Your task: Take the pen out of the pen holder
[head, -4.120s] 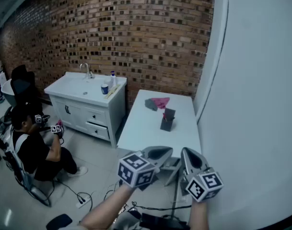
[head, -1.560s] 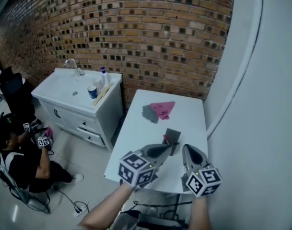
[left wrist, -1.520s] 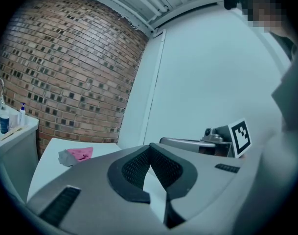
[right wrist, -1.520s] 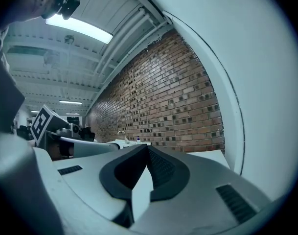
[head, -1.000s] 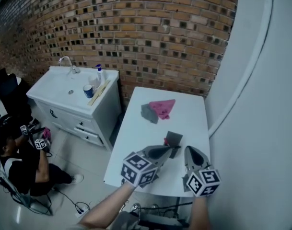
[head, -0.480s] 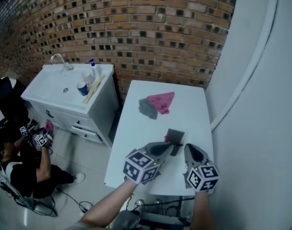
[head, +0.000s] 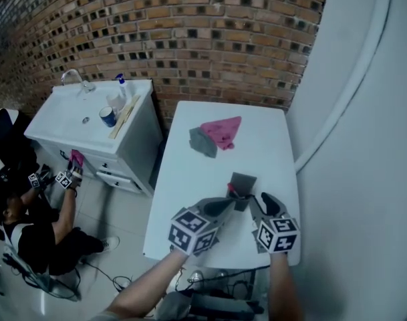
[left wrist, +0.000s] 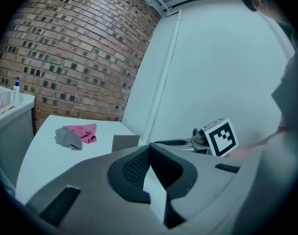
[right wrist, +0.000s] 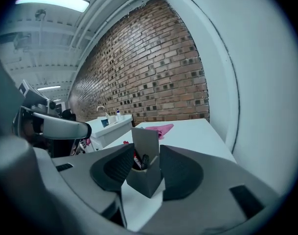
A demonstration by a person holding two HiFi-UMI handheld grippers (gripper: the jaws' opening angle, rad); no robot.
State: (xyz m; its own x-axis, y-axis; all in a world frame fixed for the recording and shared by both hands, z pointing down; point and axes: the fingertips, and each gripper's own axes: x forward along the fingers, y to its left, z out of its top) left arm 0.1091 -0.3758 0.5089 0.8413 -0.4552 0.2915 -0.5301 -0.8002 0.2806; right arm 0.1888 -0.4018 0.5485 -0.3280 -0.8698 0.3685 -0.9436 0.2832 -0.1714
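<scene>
A grey pen holder point(head: 242, 182) stands on the white table point(head: 190, 199) with a red pen and a black pen point(right wrist: 139, 161) in it. My right gripper point(right wrist: 145, 153) is just before the pen holder point(right wrist: 146, 173). Its jaws are opening, one on each side of the holder without pressing on it. In the head view the right gripper point(head: 264, 203) is at the holder's near right. My left gripper point(head: 234, 202) is shut and empty, its tip beside the holder's near left corner. In the left gripper view the holder point(left wrist: 125, 142) shows beyond my left gripper point(left wrist: 149, 147).
A pink cloth point(head: 221, 131) and a grey cloth point(head: 202, 143) lie further back on the table. A white sink cabinet point(head: 69, 122) stands at the left. A person point(head: 29, 229) sits on the floor there. A white wall point(head: 350, 146) runs along the table's right side.
Both grippers have come down and forward to the pen holder. The right jaws, together before, now stand spread around it. The view has tilted further down over the table.
</scene>
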